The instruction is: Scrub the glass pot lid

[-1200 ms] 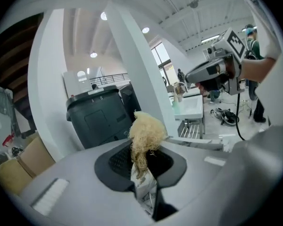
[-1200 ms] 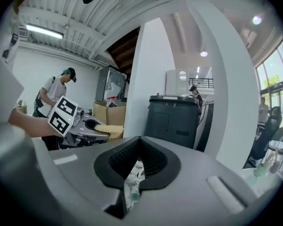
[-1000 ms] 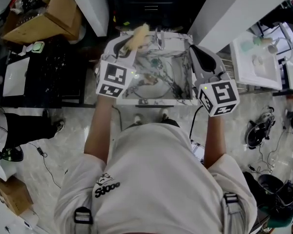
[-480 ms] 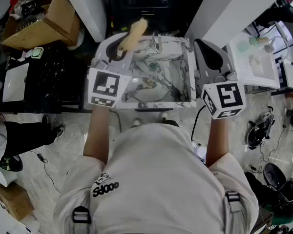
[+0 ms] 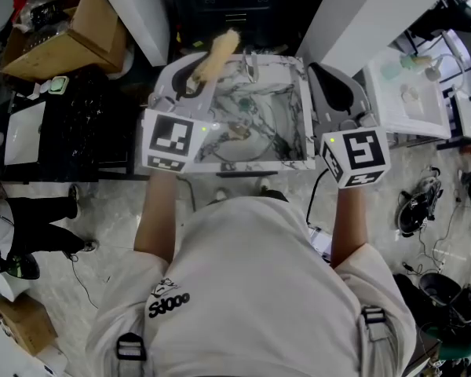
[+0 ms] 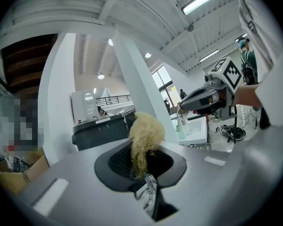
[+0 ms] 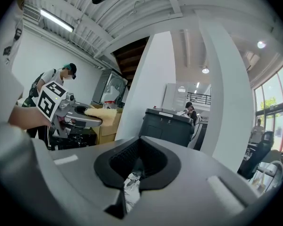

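Note:
In the head view a marble-patterned sink point(image 5: 295, 160) lies below both raised grippers. A round glass lid point(image 5: 237, 136) seems to lie in its basin, partly lost in the pattern. My left gripper point(image 5: 195, 77) hovers over the sink's far left corner. In the left gripper view it point(image 6: 140, 166) is shut on a yellow fibrous scrubber point(image 6: 145, 135), which sticks out past the jaws point(image 5: 220, 50). My right gripper point(image 5: 334, 86) is held beside the sink's right edge. In its own view it point(image 7: 137, 166) is shut with nothing between the pads.
White pillars point(image 5: 145, 14) rise behind the sink on both sides. A cardboard box point(image 5: 71, 34) and a black table point(image 5: 78, 124) stand to the left, and a white counter with bottles point(image 5: 412, 93) to the right. Cables point(image 5: 436, 234) lie on the floor. People stand in the background.
Both grippers have drawn outward from over the basin: the left one leftward with the scrubber, the right one to the sink's right edge. In the last half second they have barely moved.

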Motion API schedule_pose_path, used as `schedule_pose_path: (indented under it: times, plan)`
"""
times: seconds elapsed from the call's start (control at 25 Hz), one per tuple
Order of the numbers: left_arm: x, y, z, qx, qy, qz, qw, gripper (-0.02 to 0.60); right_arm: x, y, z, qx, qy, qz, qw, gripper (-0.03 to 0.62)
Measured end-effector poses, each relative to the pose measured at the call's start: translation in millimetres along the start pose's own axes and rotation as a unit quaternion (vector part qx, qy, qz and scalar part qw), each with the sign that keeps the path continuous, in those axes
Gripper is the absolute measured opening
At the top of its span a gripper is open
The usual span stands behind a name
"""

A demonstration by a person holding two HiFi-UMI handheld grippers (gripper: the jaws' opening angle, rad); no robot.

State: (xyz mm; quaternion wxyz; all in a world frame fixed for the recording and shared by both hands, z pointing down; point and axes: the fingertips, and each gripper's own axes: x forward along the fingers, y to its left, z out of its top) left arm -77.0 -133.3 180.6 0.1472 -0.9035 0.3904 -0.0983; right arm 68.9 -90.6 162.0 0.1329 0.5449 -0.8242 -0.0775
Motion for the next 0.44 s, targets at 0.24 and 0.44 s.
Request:
schedule_pose_path:
  times: [0.24,0.44]
  plan:
    - [4,-8,-8,-0.006,0.008,-0.001,0.9999,0.051,-1,-2,-10,-0.002,0.005,0.004,1.000,0.002]
    - [10,-10,-9,-0.012,0.010,-0.004,0.9999,0.051,5,-7,-15,0.000,0.010,0.006,1.000,0.002]
